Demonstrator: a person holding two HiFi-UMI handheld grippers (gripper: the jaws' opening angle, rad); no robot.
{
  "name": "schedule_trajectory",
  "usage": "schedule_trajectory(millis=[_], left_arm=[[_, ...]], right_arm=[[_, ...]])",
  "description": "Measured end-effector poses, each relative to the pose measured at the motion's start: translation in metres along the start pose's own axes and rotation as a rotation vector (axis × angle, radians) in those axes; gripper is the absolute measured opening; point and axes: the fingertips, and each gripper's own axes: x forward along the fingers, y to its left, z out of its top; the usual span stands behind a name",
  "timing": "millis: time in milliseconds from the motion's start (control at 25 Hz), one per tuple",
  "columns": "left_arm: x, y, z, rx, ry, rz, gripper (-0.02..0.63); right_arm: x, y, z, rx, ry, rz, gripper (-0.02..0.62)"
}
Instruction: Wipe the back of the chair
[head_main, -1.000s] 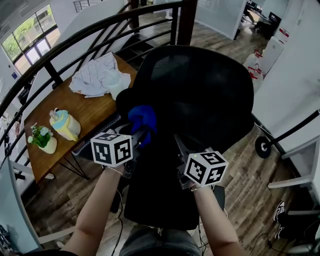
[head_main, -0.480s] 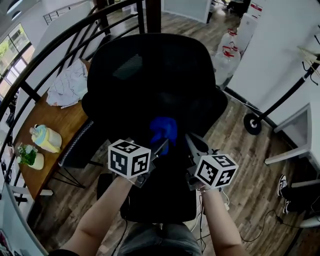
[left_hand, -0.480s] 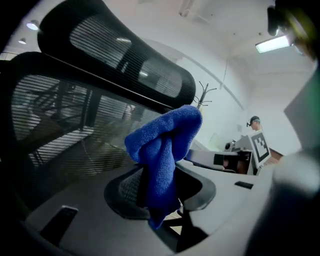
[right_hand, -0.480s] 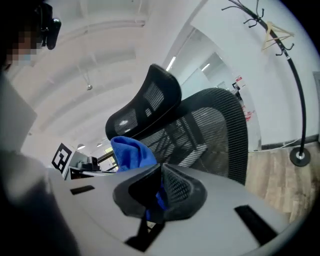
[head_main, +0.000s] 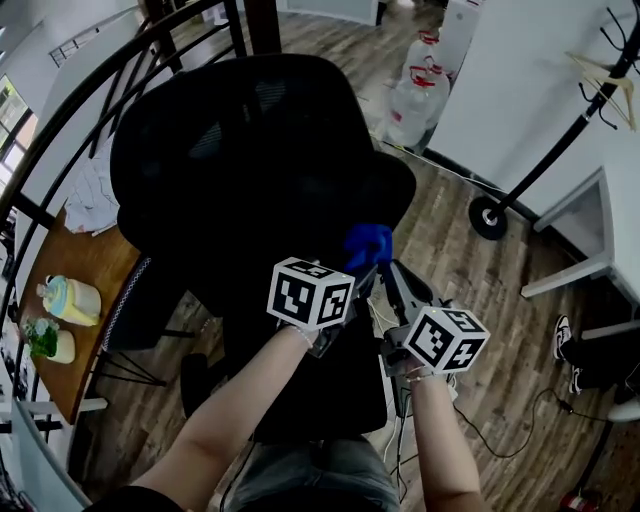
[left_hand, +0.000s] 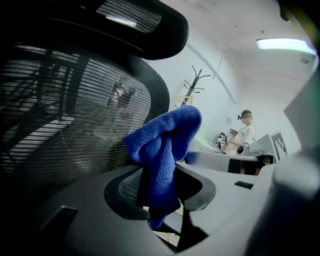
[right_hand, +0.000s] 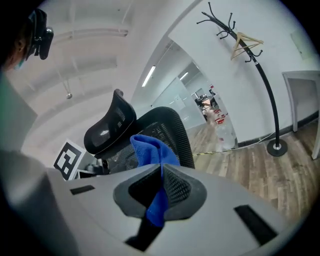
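A black mesh office chair (head_main: 240, 170) fills the middle of the head view, its back towards me. A blue cloth (head_main: 368, 245) rests against the right edge of the chair back. My left gripper (head_main: 358, 275) and right gripper (head_main: 392, 272) meet just under it, both shut on the cloth. In the left gripper view the blue cloth (left_hand: 162, 150) bulges up from between the jaws of the left gripper (left_hand: 162, 192), right beside the mesh back (left_hand: 60, 115). In the right gripper view the right gripper (right_hand: 161, 185) pinches the cloth (right_hand: 152, 150), with the chair (right_hand: 167, 127) behind it.
A black railing (head_main: 60, 110) curves round the left. Behind it a wooden table (head_main: 70, 250) carries a jug (head_main: 70, 298), a small plant (head_main: 45, 340) and white fabric (head_main: 95, 195). Water bottles (head_main: 415, 100), a coat stand (head_main: 487, 217) and a white desk (head_main: 600, 220) stand at the right.
Both grippers have carried the blue cloth rightward across the chair back, from its left part to its right edge. My view has swung right with them.
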Motion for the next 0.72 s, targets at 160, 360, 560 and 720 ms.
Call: schedule_trajectory(millis=[160, 360, 560, 720], left_arm=[[0.013, 0.001, 0.002, -0.026, 0.003, 0.006, 0.137], [0.016, 0.019, -0.004, -0.078, 0.003, 0.040, 0.137], [0.013, 0.028, -0.007, -0.098, -0.012, 0.061, 0.137], [0.005, 0.037, -0.008, -0.116, -0.034, 0.080, 0.137]], right_arm=[[-0.003, -0.017, 0.005, 0.021, -0.040, -0.037, 0.032], [0.003, -0.018, 0.006, 0.025, -0.041, -0.031, 0.032], [0.015, -0.014, 0.005, 0.025, -0.044, -0.016, 0.032], [0.026, -0.004, 0.000, 0.028, -0.021, 0.014, 0.032]])
